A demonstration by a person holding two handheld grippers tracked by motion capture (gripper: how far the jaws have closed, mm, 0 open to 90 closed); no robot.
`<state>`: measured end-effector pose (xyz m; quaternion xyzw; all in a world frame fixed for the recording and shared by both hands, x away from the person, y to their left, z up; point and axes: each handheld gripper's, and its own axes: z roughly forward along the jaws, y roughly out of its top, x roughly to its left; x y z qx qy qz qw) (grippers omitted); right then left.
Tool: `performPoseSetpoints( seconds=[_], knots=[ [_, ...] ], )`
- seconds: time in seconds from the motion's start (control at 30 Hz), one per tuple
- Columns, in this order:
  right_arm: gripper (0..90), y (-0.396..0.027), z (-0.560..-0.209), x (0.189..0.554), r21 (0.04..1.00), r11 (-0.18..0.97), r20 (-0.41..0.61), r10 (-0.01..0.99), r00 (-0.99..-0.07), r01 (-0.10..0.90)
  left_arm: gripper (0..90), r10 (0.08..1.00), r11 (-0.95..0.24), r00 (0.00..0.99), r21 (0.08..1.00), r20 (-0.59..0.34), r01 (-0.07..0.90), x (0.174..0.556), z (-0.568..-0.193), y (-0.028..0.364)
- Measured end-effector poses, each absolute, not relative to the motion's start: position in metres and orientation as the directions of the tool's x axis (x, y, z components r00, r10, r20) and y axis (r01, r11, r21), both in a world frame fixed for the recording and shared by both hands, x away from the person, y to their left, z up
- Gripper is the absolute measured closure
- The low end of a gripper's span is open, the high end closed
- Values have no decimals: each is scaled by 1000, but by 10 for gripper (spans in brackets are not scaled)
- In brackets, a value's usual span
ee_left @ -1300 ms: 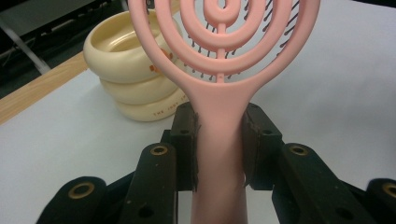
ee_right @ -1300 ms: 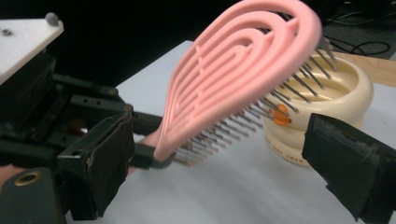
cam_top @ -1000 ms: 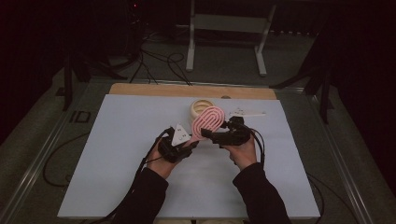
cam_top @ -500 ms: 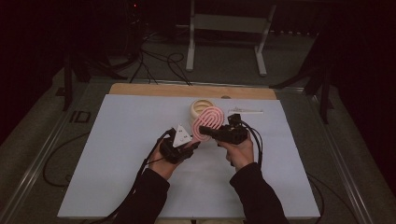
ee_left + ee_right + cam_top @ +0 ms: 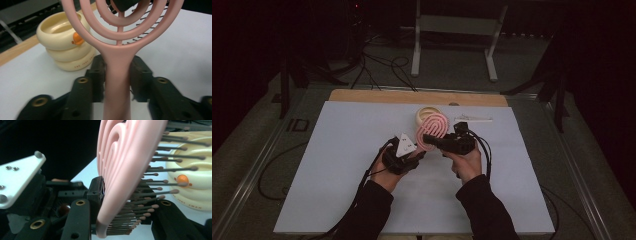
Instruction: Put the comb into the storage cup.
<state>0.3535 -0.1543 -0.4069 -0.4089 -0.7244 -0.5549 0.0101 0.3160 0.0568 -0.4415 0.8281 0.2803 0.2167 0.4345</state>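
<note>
A pink hairbrush (image 5: 435,128) with concentric ribs is held up between both grippers over the middle of the white table (image 5: 337,175). My left gripper (image 5: 418,153) has its pads on either side of the brush handle (image 5: 117,82) and touching it; its jaws have just been opening a little. My right gripper (image 5: 430,139) comes in from the right. Its jaws have just closed on the lower edge of the brush head (image 5: 125,170), one pad on the smooth back and the other among the bristles (image 5: 150,207).
A cream container of stacked rings with a small orange duck (image 5: 427,113) (image 5: 62,37) (image 5: 197,170) stands just behind the brush. A thin white item (image 5: 473,118) lies to its right. A wooden strip (image 5: 412,96) runs along the table's far edge. Cables trail from both grippers.
Both hands have stayed at the same spot with the brush between them. The right gripper's jaws have drawn together on the brush head.
</note>
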Motion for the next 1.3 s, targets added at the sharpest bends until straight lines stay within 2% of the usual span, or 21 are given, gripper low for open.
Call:
performPoseSetpoints(
  seconds=[0.2,0.3,0.33,0.37,0.4,0.5,0.6,0.93,1.3],
  knots=[
    [637,-151,-406,352,805,66,445,591,-673,590,388,674,-438,732,849,95,294,315,-438,62],
    [637,-152,-406,353,806,64,444,593,-672,588,334,692,-399,718,864,66,305,313,-438,72],
    [637,-152,-406,353,806,64,444,593,-672,588,249,692,-399,718,864,66,305,313,-438,72],
    [637,-152,-406,353,808,52,446,598,-666,587,249,692,-399,718,864,66,305,313,-438,72],
    [636,-152,-406,353,808,49,448,595,-667,586,179,718,-351,696,879,32,322,312,-438,86],
    [636,-152,-406,353,808,46,449,596,-666,587,119,736,-304,677,890,-7,340,310,-438,102],
    [636,-152,-405,353,810,44,449,594,-667,584,3,752,-273,658,887,-45,372,309,-440,119],
    [637,-153,-405,352,812,38,451,593,-668,582,2,802,-266,597,887,-14,377,297,-449,163],
    [636,-154,-404,353,817,20,456,591,-666,577,2,833,-217,551,885,-51,411,281,-470,204]
  ],
)
